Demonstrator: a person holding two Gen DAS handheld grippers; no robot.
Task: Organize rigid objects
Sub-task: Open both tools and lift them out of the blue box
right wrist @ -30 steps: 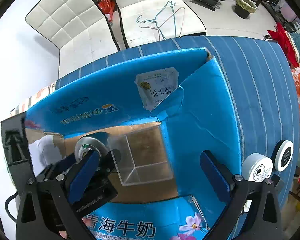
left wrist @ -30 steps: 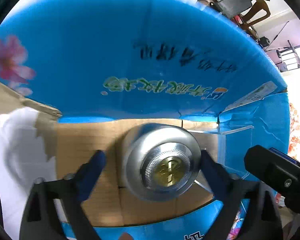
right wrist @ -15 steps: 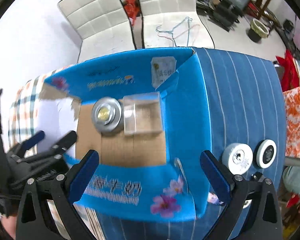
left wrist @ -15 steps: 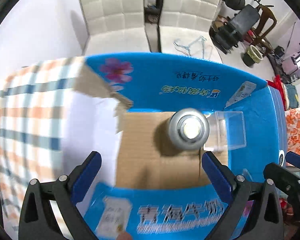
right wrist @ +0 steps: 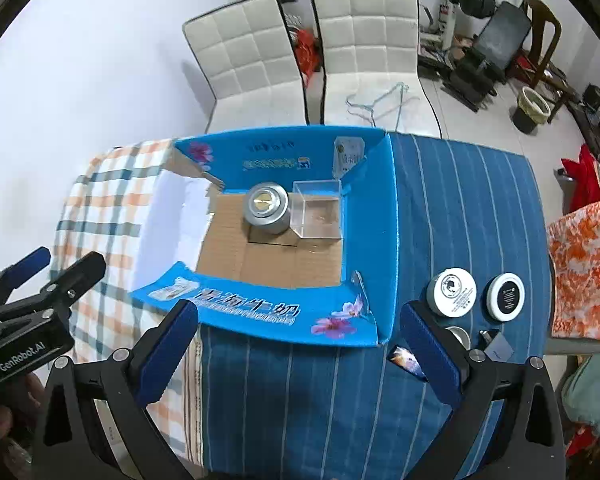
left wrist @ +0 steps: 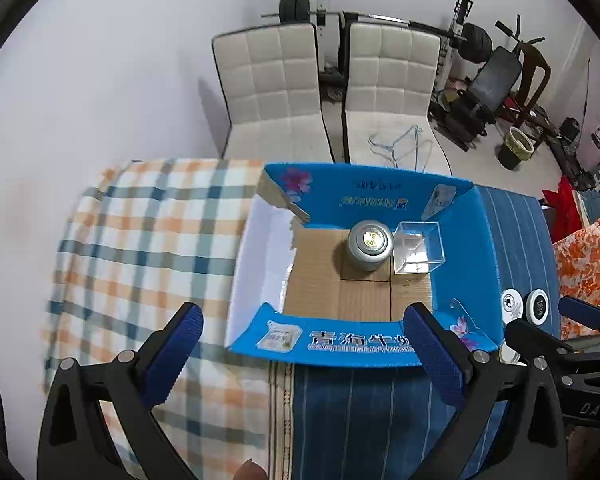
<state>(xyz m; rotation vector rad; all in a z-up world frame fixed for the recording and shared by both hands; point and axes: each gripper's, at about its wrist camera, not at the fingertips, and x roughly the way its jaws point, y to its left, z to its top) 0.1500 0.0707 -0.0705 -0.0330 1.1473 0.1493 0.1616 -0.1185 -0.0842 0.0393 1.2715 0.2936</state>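
Silver tin (left wrist: pixel 370 249) and clear box (left wrist: pixel 418 246) side by side in the blue carton (left wrist: pixel 466 248), mid-frame.

Both stand at the carton's far wall, seemingly touching. Two round white jars (right wrist: pixel 452 291) sit lower right on the striped cloth (right wrist: pixel 460 208). Left gripper (left wrist: pixel 308 356) and right gripper (right wrist: pixel 300 354) hover wide apart at bottom frame, holding nothing.

both wrist views high, sharing box (left wrist: pixel 466 248)

Two white quilted chairs (left wrist: pixel 332 92), wire hangers (right wrist: pixel 380 102) on one, gym equipment (right wrist: pixel 496 36) behind.
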